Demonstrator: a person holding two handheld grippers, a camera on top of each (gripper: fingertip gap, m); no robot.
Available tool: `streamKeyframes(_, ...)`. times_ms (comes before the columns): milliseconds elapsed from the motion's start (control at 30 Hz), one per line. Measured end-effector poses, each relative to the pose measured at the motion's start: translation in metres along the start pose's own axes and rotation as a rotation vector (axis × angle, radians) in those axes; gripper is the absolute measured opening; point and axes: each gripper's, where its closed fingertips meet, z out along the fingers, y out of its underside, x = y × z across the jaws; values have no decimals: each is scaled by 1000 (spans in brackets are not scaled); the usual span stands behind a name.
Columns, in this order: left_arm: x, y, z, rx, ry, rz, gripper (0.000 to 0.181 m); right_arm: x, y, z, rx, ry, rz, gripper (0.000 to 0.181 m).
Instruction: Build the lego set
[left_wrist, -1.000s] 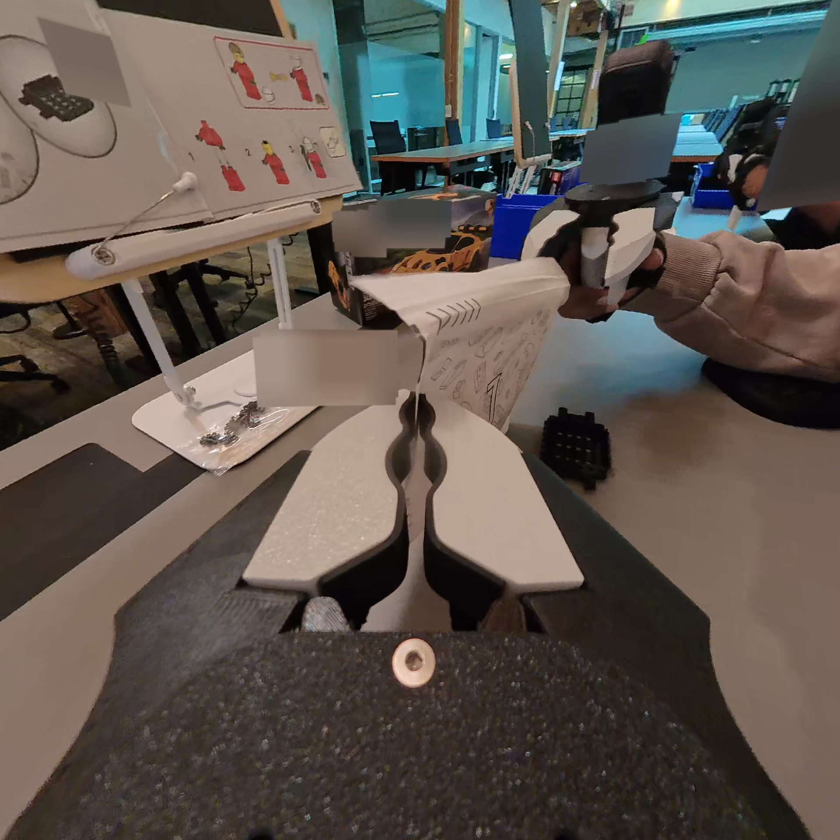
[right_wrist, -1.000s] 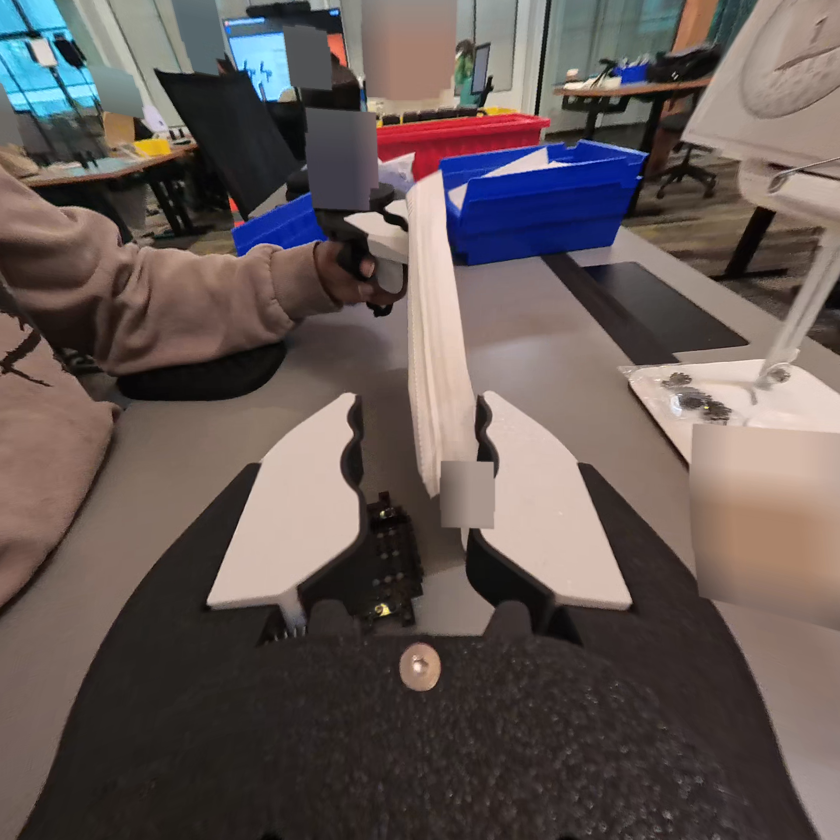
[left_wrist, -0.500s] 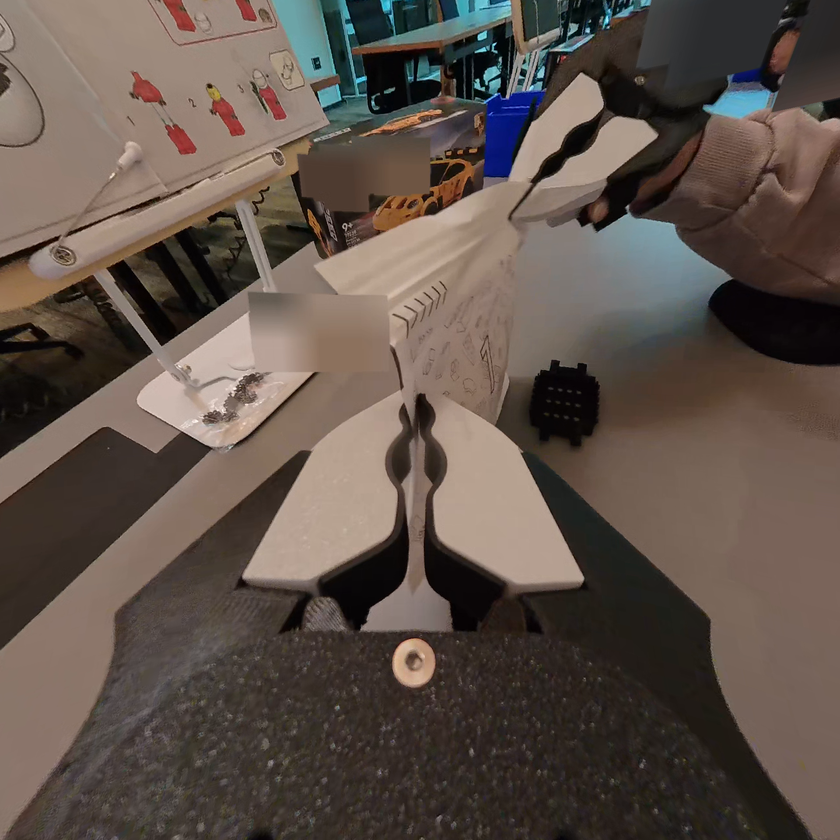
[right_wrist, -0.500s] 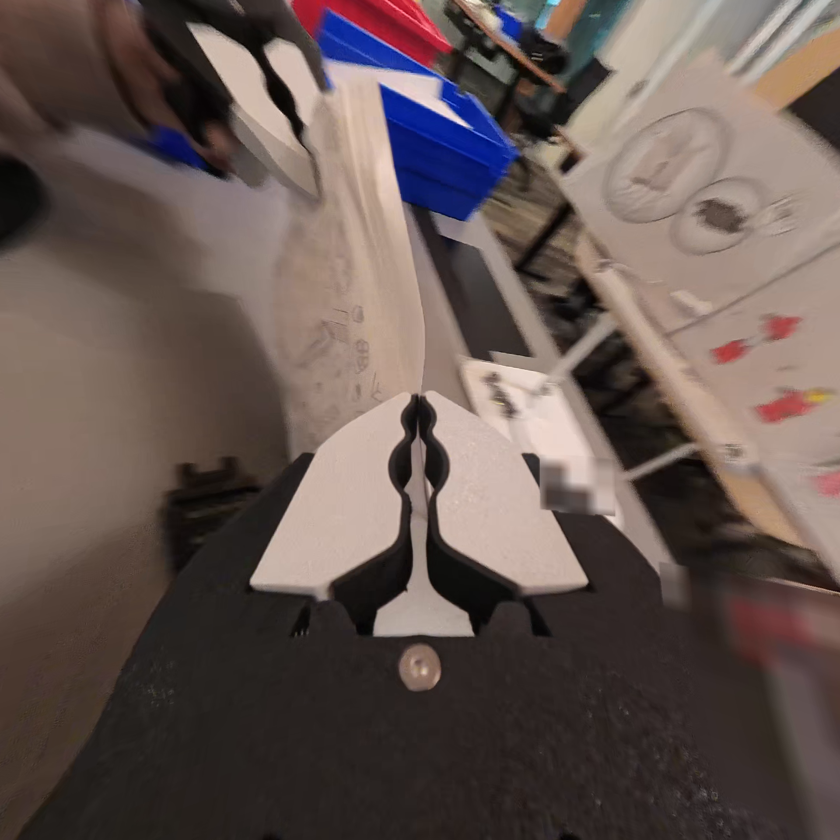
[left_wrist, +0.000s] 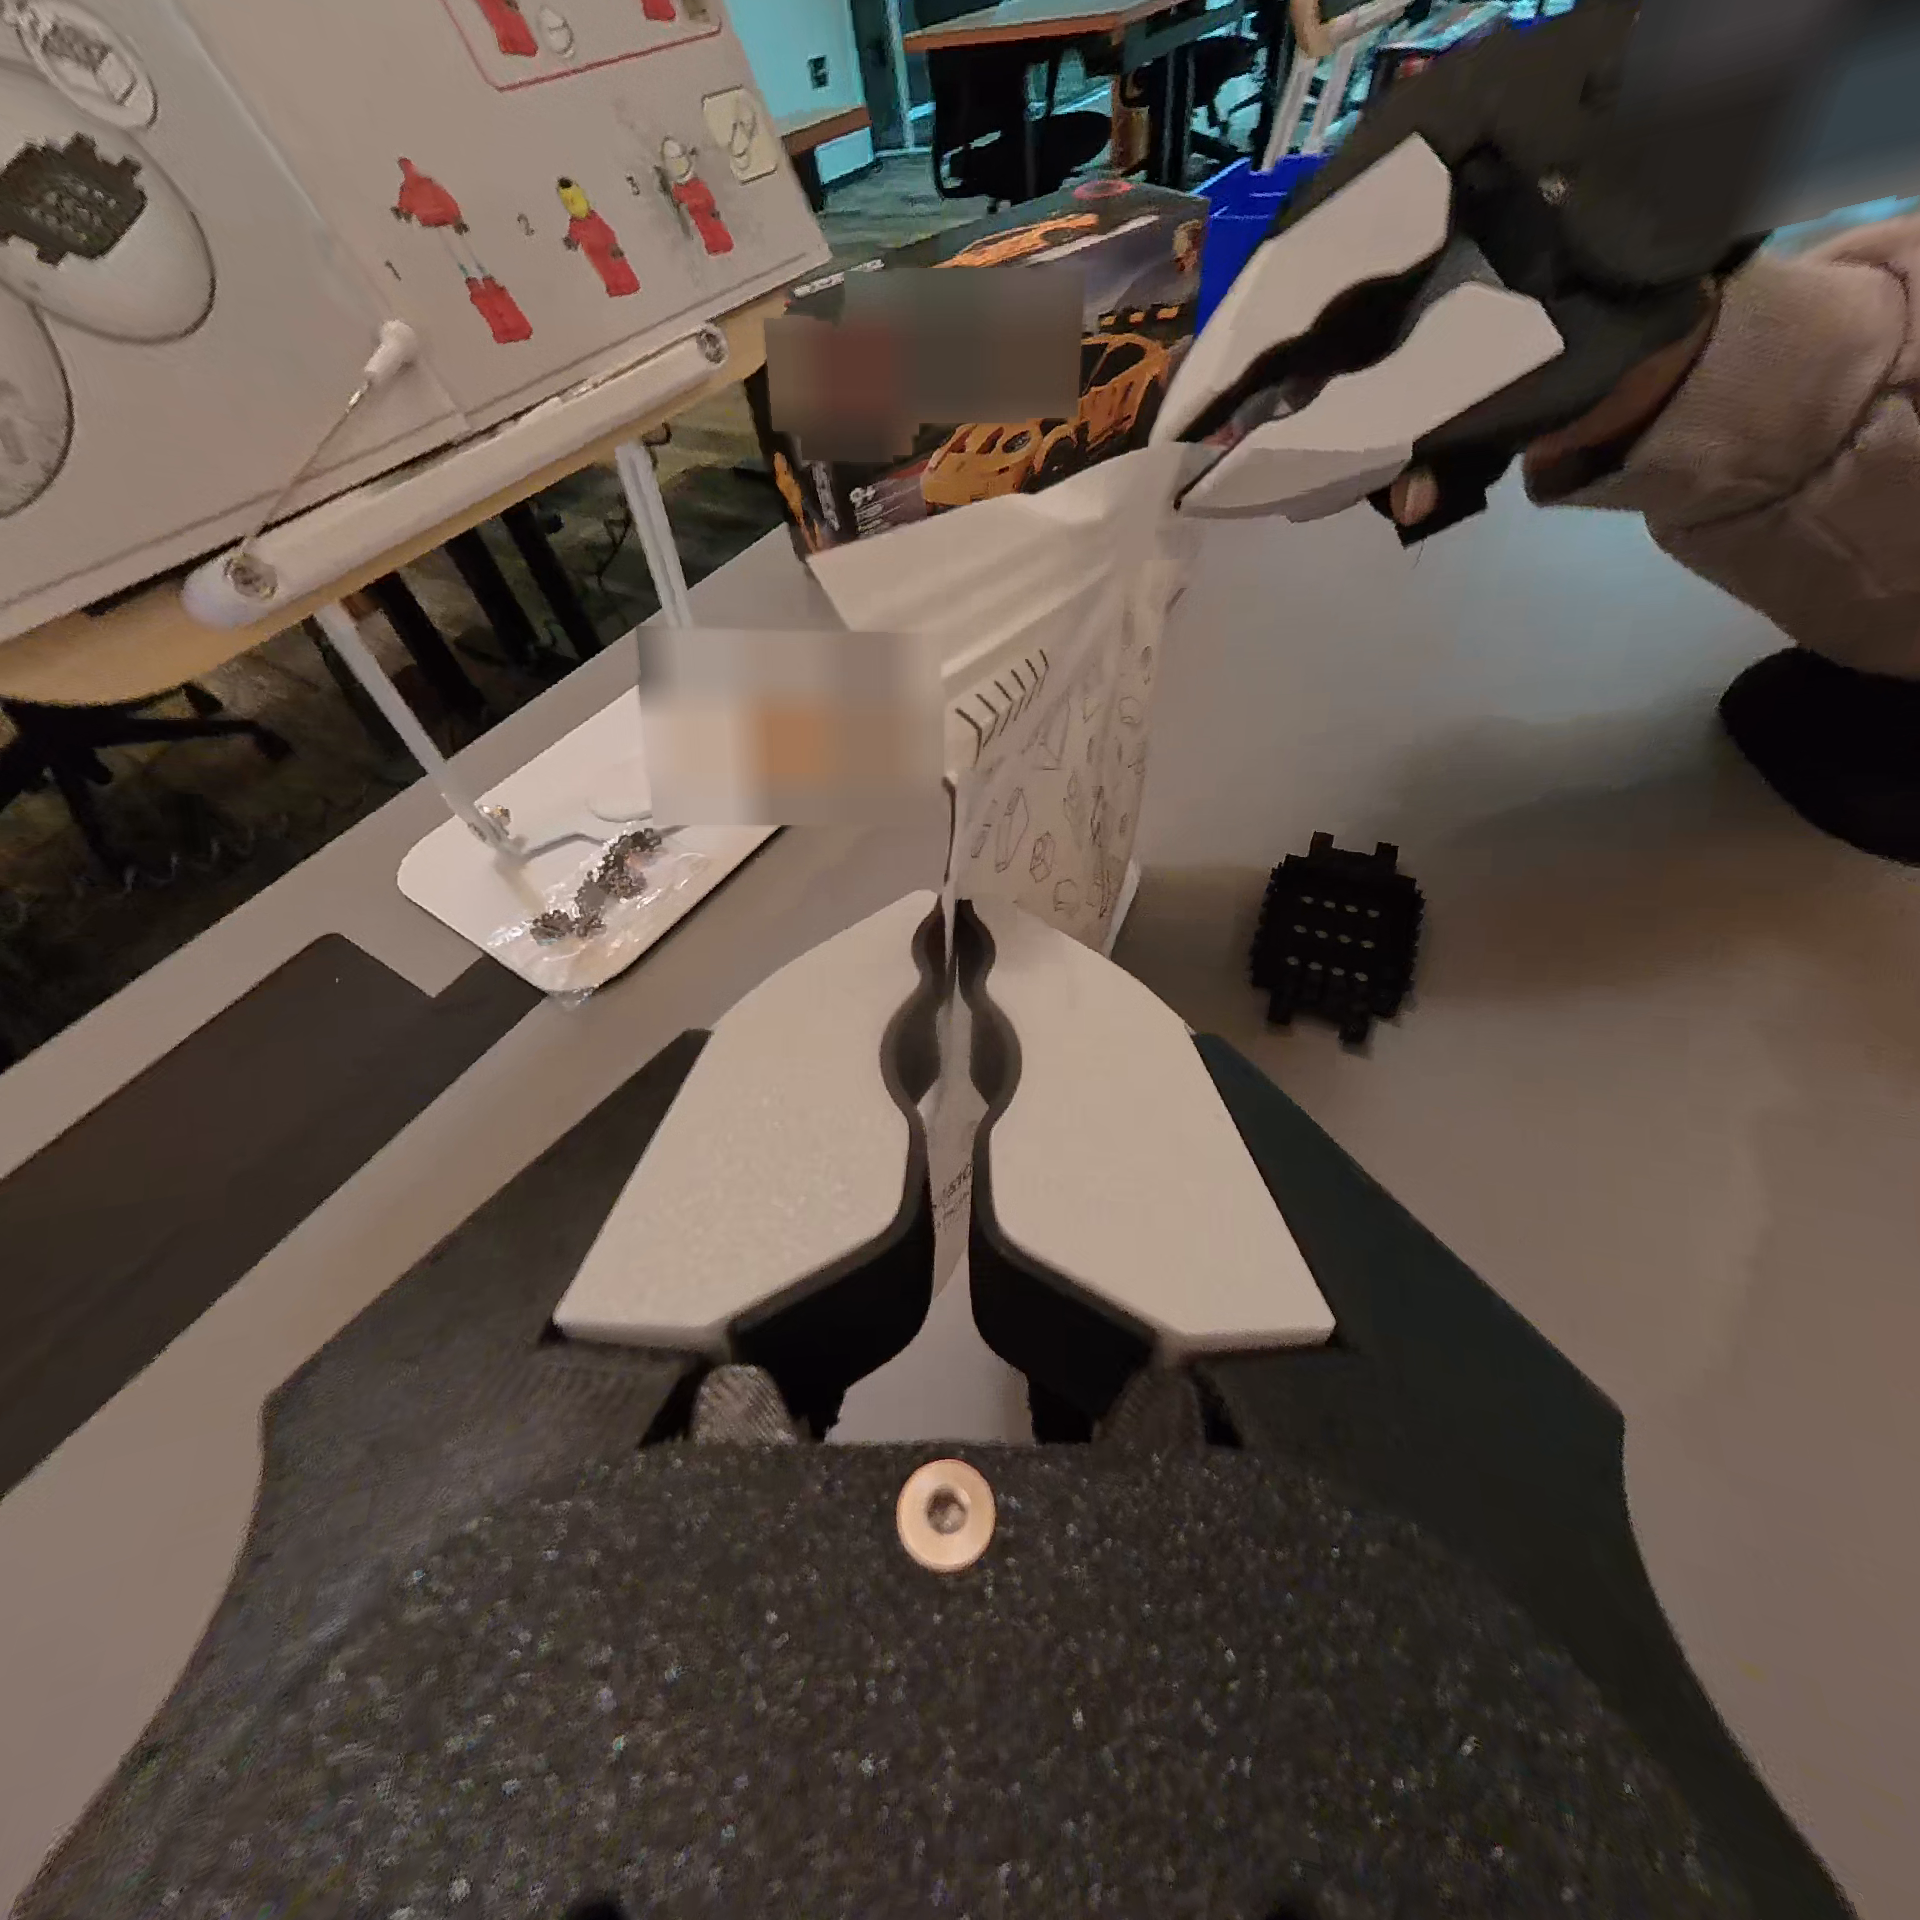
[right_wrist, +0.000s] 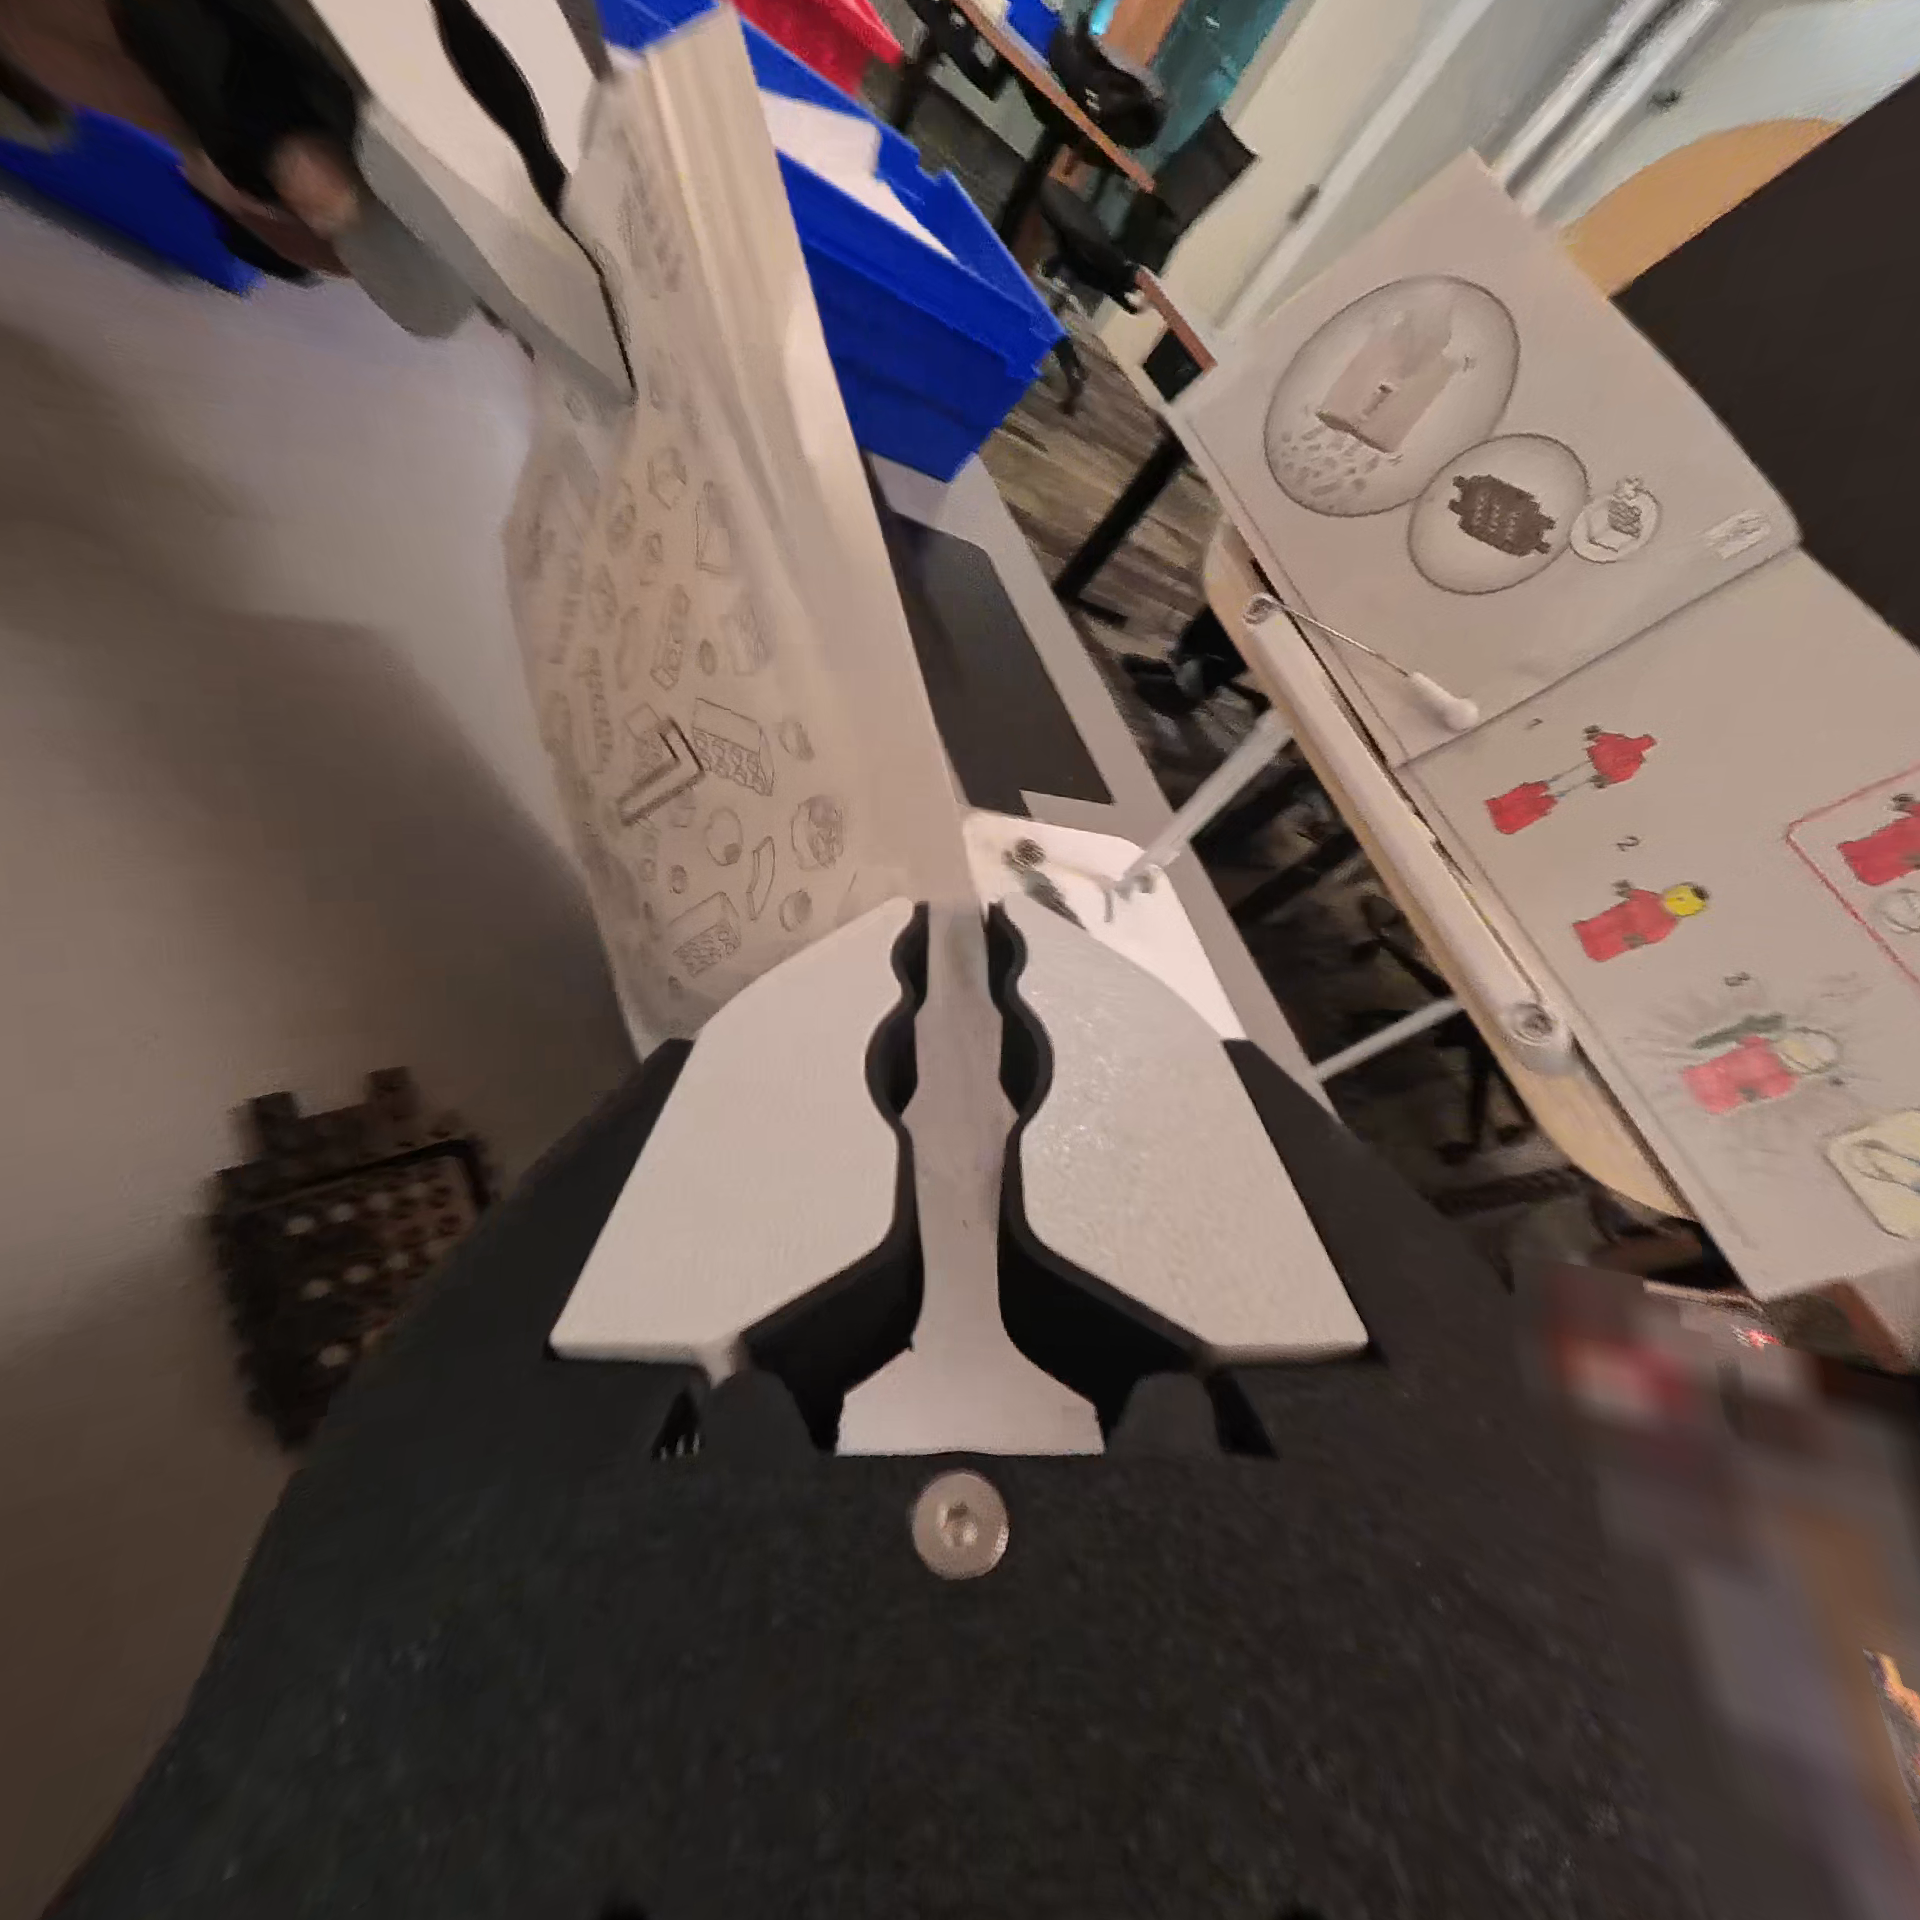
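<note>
Bag of white printed paper is held above the grey table, pinched at opposite edges. Left gripper is clamped on its near edge; right gripper is clamped on the far top corner. Black lego plate lies on the table just right of the bag.

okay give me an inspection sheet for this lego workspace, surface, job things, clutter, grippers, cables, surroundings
Surface: grey table, black inlay at its edge.
Job's things: white printed paper bag held up by both grippers; black studded lego piece on the table; instruction booklet on a stand; clear bag of small dark parts on the stand's base.
Clutter: car-picture box.
Grippers: left gripper and right gripper both shut on the bag.
Cables: nothing seen.
Surroundings: blue bins, desks, chairs.
</note>
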Motion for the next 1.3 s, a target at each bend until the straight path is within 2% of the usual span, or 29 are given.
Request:
streamKeyframes(133,10,-1,1,9,27,58,0,-10,-17,-7,-11,-132,8,29)
streamKeyframes(300,22,-4,8,11,42,122,0,-23,-33,5,-99,-272,-77,47)
streamKeyframes(533,37,-6,14,2,57,180,0,-48,-58,30,-170,-497,-143,48)
streamKeyframes(567,38,-6,15,2,58,186,0,-52,-58,32,-183,-523,-144,46)
streamKeyframes(600,38,-6,15,0,60,189,0,-55,-59,34,-193,-538,-146,36)
streamKeyframes(667,38,-4,15,-3,62,189,0,-55,-62,35,-180,-545,-156,15)
streamKeyframes(767,38,-5,14,9,70,174,0,-53,-68,31,-146,-548,-140,0)
streamKeyframes(967,40,-11,12,33,92,122,0,-49,-73,26,-61,-426,-203,0)
streamKeyframes(1200,46,-15,14,39,92,112,0,-45,-71,23,-15,-358,-130,0)
streamKeyframes(1300,48,-26,12,92,91,104,11,-44,-70,22,-9,-355,-103,0)
